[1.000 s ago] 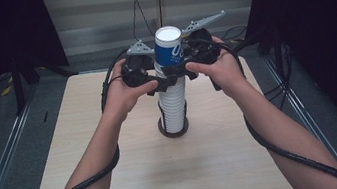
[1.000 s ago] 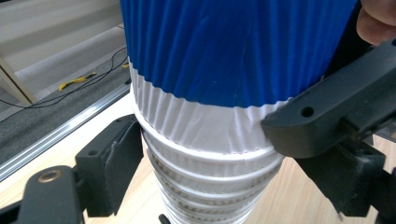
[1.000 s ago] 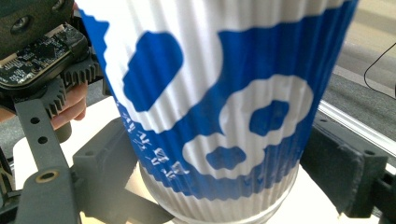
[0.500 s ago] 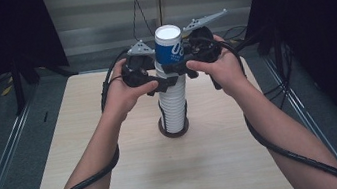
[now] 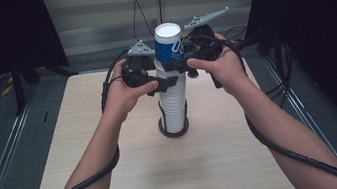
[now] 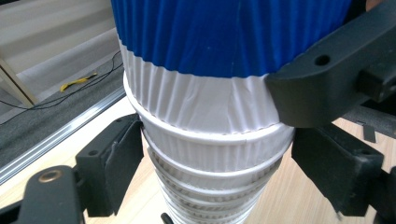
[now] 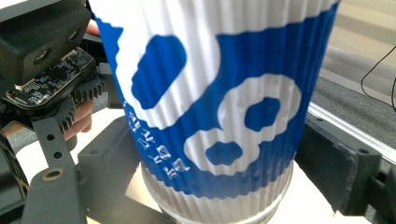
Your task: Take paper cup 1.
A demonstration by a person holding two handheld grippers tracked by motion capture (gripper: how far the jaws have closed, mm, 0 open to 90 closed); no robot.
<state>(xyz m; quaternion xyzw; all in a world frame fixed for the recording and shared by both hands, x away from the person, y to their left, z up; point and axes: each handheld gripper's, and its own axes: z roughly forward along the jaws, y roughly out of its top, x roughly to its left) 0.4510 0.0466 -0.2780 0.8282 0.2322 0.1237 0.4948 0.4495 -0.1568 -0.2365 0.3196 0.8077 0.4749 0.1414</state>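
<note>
High view: a tall stack [image 5: 174, 106] of white ribbed paper cups stands upright near the middle of the table [image 5: 119, 182], its foot on a dark round base [image 5: 175, 129]. The top cup [image 5: 168, 44], blue and white, sits highest in the stack, open mouth up. The left gripper [image 5: 167, 82] comes in from the left and meets the stack just under the top cup. The right gripper [image 5: 175, 65] comes in from the right, a little higher, at the lower part of the top cup. Both hands hold their grippers level, close on either side of the stack. Cables trail back along both forearms.

Left gripper view: the jaws flank the white cups right under the blue band of the top cup [image 6: 233, 32]. The left pad lies against a cup rim and the right pad sits at the stack's [image 6: 210, 154] edge, so the left gripper clasps the stack. The right gripper's black jaw crosses above, on the right.

Right gripper view: the top cup [image 7: 219, 107] stands between the jaws, which have just been closing. Both pads lie against its lower wall, gripping it. The left gripper's body and circuit board show at upper left.
</note>
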